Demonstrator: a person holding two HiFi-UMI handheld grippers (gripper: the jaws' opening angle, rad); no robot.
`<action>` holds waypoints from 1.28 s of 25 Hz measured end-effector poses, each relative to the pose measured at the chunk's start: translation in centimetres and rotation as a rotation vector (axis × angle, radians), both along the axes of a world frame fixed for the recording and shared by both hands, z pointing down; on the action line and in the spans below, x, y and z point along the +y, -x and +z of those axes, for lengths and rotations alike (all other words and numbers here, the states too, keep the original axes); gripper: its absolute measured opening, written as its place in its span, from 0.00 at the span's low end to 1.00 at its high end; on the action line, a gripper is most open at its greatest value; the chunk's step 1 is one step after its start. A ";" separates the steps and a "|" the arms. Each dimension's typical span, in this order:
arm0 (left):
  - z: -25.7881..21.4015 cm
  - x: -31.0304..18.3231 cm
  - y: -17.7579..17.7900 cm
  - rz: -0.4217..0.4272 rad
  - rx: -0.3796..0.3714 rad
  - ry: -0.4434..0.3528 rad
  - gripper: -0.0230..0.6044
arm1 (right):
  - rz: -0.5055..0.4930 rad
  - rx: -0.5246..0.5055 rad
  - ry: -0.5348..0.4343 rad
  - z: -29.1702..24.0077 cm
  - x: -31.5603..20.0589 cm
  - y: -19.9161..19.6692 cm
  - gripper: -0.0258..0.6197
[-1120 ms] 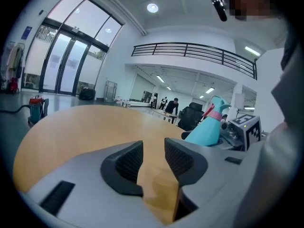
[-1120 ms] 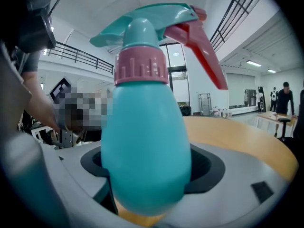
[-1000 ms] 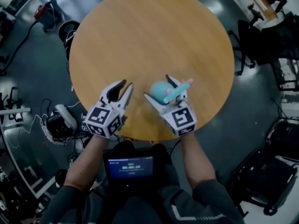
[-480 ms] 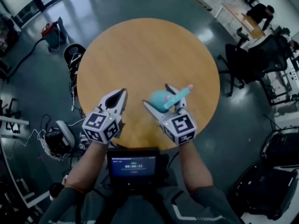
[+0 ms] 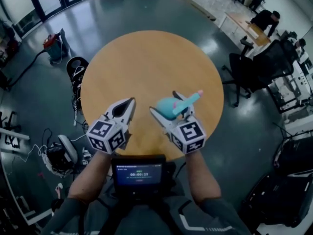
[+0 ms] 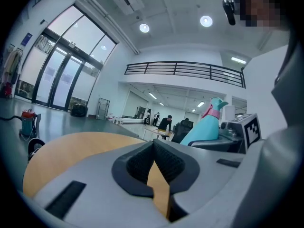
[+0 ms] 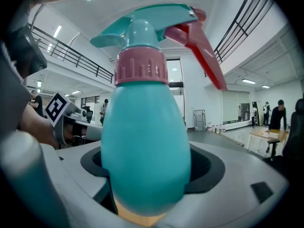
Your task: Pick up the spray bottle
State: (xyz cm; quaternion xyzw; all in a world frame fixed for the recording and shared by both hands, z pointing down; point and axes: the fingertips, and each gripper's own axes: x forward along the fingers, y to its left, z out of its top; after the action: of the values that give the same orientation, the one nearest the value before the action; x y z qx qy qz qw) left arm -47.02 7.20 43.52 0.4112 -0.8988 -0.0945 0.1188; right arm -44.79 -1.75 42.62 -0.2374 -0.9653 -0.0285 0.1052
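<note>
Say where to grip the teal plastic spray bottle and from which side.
On the teal spray bottle, clamp the rounded belly below the pink collar, coming in from the side, as the right gripper holds it: upright, widest there, trigger clear.

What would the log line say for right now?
right gripper: shut on spray bottle, held over round table | left gripper: shut, empty | task: bottle gripped

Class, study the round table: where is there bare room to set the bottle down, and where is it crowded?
The table is bare across its middle and far half, out to the rim. Only the near edge is crowded: the shut left claw and the right claw, gripping the spray bottle, hang over it.
</note>
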 end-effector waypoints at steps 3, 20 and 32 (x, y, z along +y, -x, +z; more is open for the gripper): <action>-0.8 -1.3 -0.5 0.056 -0.005 -0.011 0.03 | 0.048 -0.012 -0.003 -0.9 -1.1 -0.7 0.71; -3.8 -21.7 -9.6 0.549 -0.018 -0.077 0.03 | 0.575 -0.074 -0.040 -5.3 -19.5 -17.2 0.71; -3.8 -34.9 -22.4 1.002 -0.015 -0.054 0.03 | 1.055 -0.093 0.004 -5.1 -28.2 -33.2 0.71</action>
State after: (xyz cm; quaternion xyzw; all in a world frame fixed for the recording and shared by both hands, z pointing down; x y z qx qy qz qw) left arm -24.62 -27.71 39.74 0.7960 -0.5888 -0.0459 0.1326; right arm -11.62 -29.92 37.57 0.2820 -0.9572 0.0195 0.0618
